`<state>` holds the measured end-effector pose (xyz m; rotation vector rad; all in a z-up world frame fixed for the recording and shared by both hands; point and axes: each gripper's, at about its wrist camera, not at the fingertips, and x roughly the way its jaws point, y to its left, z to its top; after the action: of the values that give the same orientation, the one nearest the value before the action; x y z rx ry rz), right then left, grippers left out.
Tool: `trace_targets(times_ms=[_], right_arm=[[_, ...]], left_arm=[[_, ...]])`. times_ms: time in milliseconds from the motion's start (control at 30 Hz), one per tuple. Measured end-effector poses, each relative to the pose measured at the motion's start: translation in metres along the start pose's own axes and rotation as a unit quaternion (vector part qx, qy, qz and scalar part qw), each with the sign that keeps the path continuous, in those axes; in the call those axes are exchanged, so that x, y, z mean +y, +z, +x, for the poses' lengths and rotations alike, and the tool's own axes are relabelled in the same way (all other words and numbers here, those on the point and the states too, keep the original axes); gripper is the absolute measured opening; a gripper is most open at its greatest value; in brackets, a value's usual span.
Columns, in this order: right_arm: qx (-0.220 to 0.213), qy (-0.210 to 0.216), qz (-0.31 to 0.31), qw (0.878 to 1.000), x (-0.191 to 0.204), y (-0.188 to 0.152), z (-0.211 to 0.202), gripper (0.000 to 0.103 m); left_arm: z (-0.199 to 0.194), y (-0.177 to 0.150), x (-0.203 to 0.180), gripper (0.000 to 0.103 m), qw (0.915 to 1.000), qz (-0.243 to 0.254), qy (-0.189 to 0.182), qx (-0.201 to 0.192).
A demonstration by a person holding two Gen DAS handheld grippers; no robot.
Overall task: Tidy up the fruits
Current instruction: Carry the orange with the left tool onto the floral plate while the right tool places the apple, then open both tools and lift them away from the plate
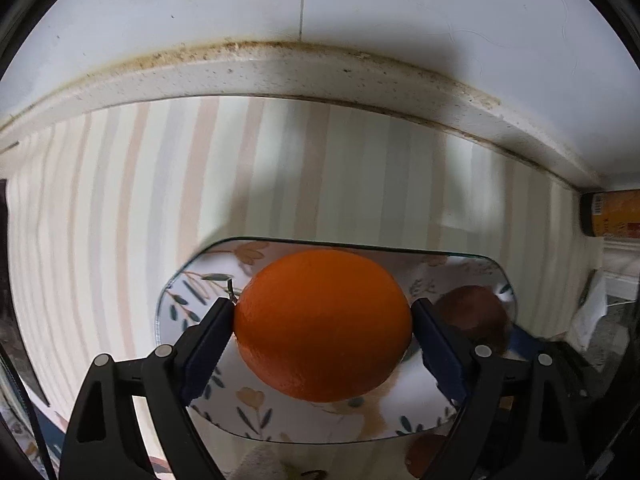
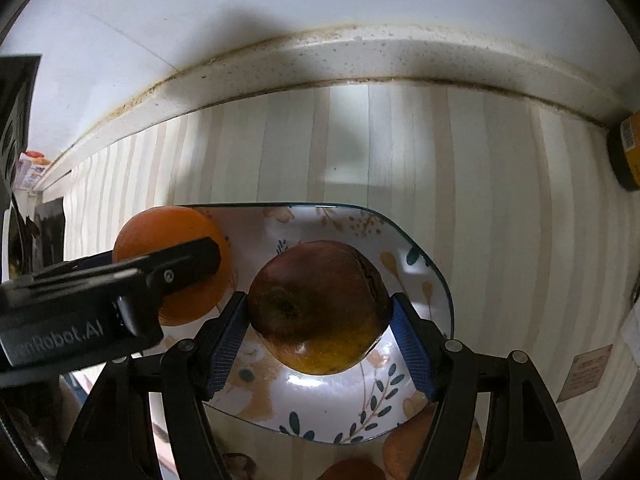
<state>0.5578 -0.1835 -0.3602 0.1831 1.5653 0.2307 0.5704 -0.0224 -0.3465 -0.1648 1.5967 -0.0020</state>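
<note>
My left gripper (image 1: 323,322) points down over the rounded-square glass plate with a painted leaf-and-flower pattern (image 1: 208,276), and its blue pads (image 1: 208,344) press on both sides of a round bright orange (image 1: 323,324), so it is clamped on that fruit. The orange sits over the plate's left half, near its far edge, though I cannot tell whether it rests on the glass or hangs just above it.

My right gripper (image 2: 319,326) is beside it, over the plate's right half. Between its blue pads (image 2: 230,338) is a dark reddish-brown apple with a yellow underside (image 2: 318,312). The left pad touches the apple's skin; the right pad looks to be against it or only just clear, so I cannot tell whether the grip is firm.

The plate lies on a striped beige and cream table covering (image 1: 120,200), well inside the far edge, where a speckled white ledge (image 1: 280,72) meets the wall. A dark jar with a yellow label (image 2: 628,152) stands at the far right corner.
</note>
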Motion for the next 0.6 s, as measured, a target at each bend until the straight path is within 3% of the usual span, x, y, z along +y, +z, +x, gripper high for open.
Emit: trace_targets(times_ms=[67,167,333,600], right_arm=[[-0.005,-0.015,0.002,1.0,-0.002,0.001,-0.004,0.097],[-0.012,-0.026,0.004,1.0,-0.004,-0.003,-0.012,0.097],[-0.022,-0.069,0.005,0.997,-0.004,-0.021,-0.035,0.097],[-0.074,-0.091,0.001,0.993,0.004,-0.08,-0.08,0.097]], left_arm=[[-0.011,0.001,0.001,0.094,0.9998,0.0,-0.002,-0.022],[-0.026,0.001,0.003,0.094,0.9992,0.005,-0.004,-0.038],[-0.048,-0.017,0.018,0.094,0.9977,0.005,0.038,-0.057],[-0.089,-0.095,0.034,0.094,0.9883,0.016,0.076,-0.132]])
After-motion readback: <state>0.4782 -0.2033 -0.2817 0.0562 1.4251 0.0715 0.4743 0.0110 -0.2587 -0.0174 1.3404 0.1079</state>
